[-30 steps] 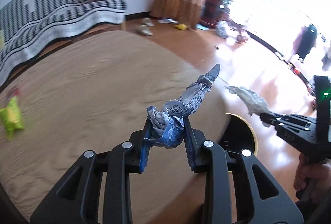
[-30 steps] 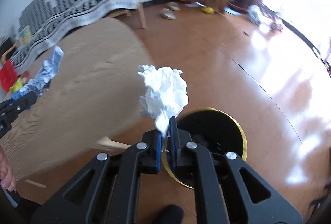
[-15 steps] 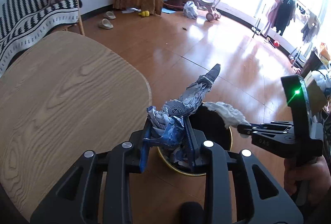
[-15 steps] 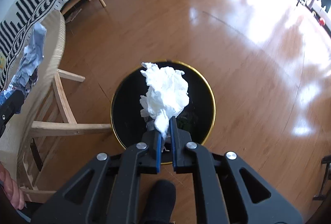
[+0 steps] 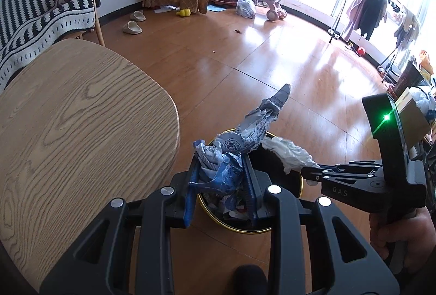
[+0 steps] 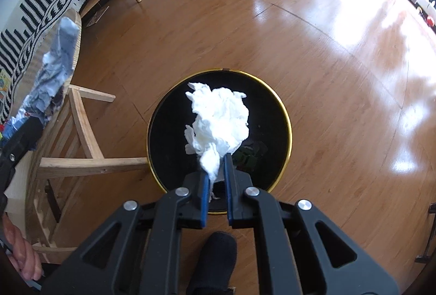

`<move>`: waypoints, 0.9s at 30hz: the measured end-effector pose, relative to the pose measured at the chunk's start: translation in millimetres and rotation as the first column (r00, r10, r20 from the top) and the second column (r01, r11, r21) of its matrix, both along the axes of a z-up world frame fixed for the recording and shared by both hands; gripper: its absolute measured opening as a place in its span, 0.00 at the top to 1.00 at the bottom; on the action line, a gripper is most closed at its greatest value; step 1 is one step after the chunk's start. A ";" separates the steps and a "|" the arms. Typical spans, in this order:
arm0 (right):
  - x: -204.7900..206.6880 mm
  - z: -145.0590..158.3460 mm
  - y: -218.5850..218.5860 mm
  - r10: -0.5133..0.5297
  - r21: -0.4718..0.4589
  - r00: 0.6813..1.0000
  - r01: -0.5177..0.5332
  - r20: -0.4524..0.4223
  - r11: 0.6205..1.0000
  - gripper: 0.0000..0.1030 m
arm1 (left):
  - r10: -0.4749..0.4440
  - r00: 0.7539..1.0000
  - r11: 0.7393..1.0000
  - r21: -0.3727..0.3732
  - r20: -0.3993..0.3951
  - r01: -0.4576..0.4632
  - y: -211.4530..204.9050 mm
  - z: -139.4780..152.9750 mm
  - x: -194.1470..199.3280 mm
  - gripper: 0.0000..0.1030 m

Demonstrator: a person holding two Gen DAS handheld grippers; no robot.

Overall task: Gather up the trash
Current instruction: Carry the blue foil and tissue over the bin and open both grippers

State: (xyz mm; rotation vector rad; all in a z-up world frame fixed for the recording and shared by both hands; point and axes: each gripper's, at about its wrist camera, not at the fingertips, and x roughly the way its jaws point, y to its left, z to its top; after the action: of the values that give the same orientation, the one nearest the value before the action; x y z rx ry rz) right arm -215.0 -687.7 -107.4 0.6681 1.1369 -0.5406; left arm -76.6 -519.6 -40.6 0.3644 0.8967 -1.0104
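Tissue (image 6: 218, 120), crumpled and white, is pinched by its lower tail in the right hand-held gripper (image 6: 216, 172), whose jaws are nearly closed on it; most of the wad stands free above the fingertips. It hangs directly over the mouth of the bin (image 6: 283, 115), a round black one with a gold rim, standing on the wooden floor (image 6: 340, 77). The left hand-held gripper (image 5: 222, 175) has its jaws set wider, clamped on a crushed blue and white wrapper (image 5: 245, 137) whose long tail pokes up and away past the fingertips. It sits over the near edge of the bin, just beside the rounded corner of the table (image 5: 81, 117).

Judging from this, the risk lies with the left side. The wrapper is long and stiff, so if it is let go while so close to the rim it could catch on the edge or tip out onto the floor. The two pieces are also close together, and the tissue could snag on the wrapper's tail if both drop at once. The tissue is light, so it may drift, though it looks well centred.

Only the right view looks straight down into the bin and shows the tissue centred, along with the table's legs. Only the left view shows rubbish already lying in the bin below the wrapper, and both grippers side by side
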 end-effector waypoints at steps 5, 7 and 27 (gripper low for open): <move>-6.0 11.8 -5.2 -0.030 -0.028 0.999 0.031 0.041 0.999 0.23 | -0.003 1.000 1.000 0.007 -0.013 0.003 -4.2 -3.3 1.3 0.72; -7.5 14.2 -6.7 -0.033 -0.013 0.998 0.034 0.062 0.999 0.23 | -0.006 1.000 1.000 0.013 -0.021 0.006 -6.8 -6.0 1.2 0.72; -61.6 35.4 -41.1 -0.221 -0.065 0.970 0.228 0.106 0.971 0.23 | -0.085 0.989 0.995 0.042 -0.124 0.090 -62.1 -45.6 -18.9 0.22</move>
State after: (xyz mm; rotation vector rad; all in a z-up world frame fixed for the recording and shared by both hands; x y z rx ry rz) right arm -276.6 -728.9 -71.9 0.7536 0.9494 -0.7328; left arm -95.6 -581.7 -86.2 0.3875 1.0240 -1.1029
